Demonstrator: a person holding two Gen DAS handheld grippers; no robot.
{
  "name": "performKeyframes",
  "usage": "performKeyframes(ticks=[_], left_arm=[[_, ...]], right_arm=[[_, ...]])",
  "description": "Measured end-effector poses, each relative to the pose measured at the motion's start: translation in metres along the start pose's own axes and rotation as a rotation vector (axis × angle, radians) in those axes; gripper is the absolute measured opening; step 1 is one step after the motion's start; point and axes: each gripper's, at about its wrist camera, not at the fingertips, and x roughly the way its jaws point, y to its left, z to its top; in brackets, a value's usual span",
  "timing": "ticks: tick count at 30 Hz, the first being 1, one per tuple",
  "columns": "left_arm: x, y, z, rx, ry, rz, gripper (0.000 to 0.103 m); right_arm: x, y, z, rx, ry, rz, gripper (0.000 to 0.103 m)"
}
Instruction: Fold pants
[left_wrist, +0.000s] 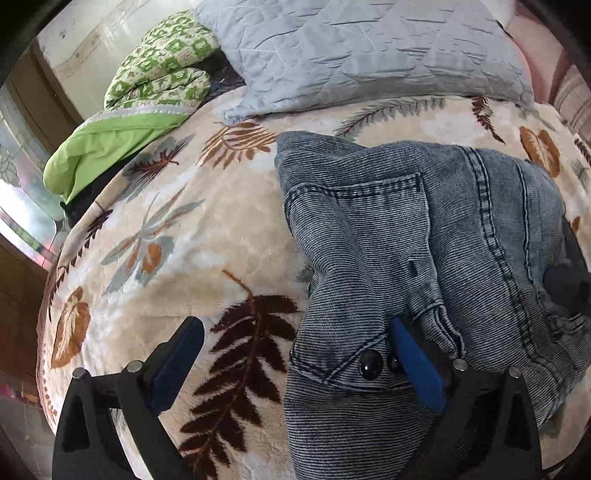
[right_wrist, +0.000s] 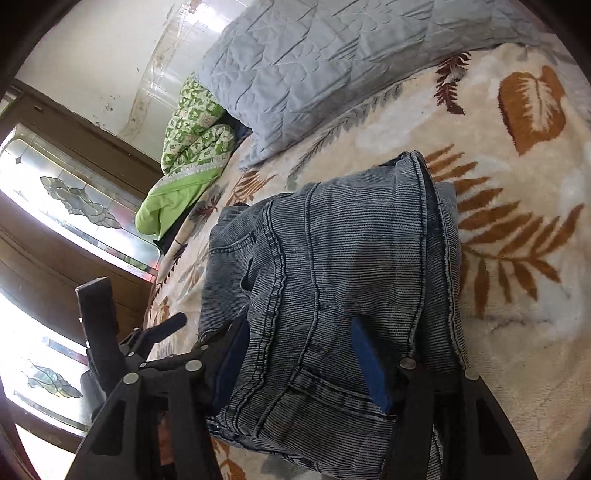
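Pants (left_wrist: 424, 236) of washed grey-blue denim lie folded into a thick bundle on a bed, over a cream blanket (left_wrist: 207, 236) printed with brown and grey leaves. In the left wrist view the bundle fills the area from the centre out toward 3 o'clock, with a back pocket facing up and a dark button (left_wrist: 370, 363) near 6 o'clock.

Left hand-held gripper (left_wrist: 295, 365) stands spread wide: its left finger is over the bare blanket at about 7 o'clock, and its right finger (left_wrist: 417, 369) lies against the denim just beside the button, with nothing pinched between them.

Right hand-held gripper (right_wrist: 299, 362) has its jaws partly apart, with the near end of the bundle between the blue pads; whether the pads press on the cloth cannot be told.

In the right wrist view a grey quilted pillow (right_wrist: 332, 62) lies at 12 o'clock, beyond the bundle, and a green patterned quilt (right_wrist: 192, 147) sits rolled at about 10 o'clock near a window (right_wrist: 70, 199) with leaded glass.
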Motion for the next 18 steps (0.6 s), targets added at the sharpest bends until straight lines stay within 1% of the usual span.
performKeyframes(ticks=[4,6,8,11,12,13,14,15,17,18], left_arm=[[0.004,0.015,0.0,-0.081,0.013,-0.076,0.103],[0.001,0.021,0.0,-0.121,0.0,-0.092,0.103],[-0.011,0.021,0.0,-0.126,-0.058,-0.063,0.103],[-0.039,0.012,-0.005,-0.074,-0.203,0.029,0.102],[-0.047,0.008,-0.008,-0.056,-0.241,0.044,0.103],[-0.051,0.004,-0.011,-0.043,-0.26,0.049,0.102],[-0.052,-0.001,-0.014,-0.024,-0.26,0.047,0.103],[-0.049,-0.004,-0.016,0.001,-0.237,0.045,0.103],[-0.03,-0.013,-0.022,0.047,-0.149,0.042,0.103],[-0.026,-0.012,-0.024,0.04,-0.14,0.037,0.103]], right_arm=[[-0.002,0.003,-0.005,0.004,-0.027,-0.008,0.061],[-0.006,0.005,-0.007,0.026,-0.036,0.0,0.063],[-0.014,0.008,-0.011,0.036,-0.048,0.002,0.062],[-0.027,0.016,-0.017,0.024,-0.08,0.009,0.063],[-0.031,0.018,-0.018,0.02,-0.091,0.016,0.063],[-0.032,0.02,-0.019,0.016,-0.099,0.015,0.063],[-0.033,0.021,-0.021,0.012,-0.099,0.007,0.063],[-0.03,0.023,-0.022,0.011,-0.088,-0.004,0.063],[-0.013,0.021,-0.024,0.017,-0.018,-0.061,0.063],[-0.005,0.019,-0.026,0.011,0.006,-0.081,0.063]])
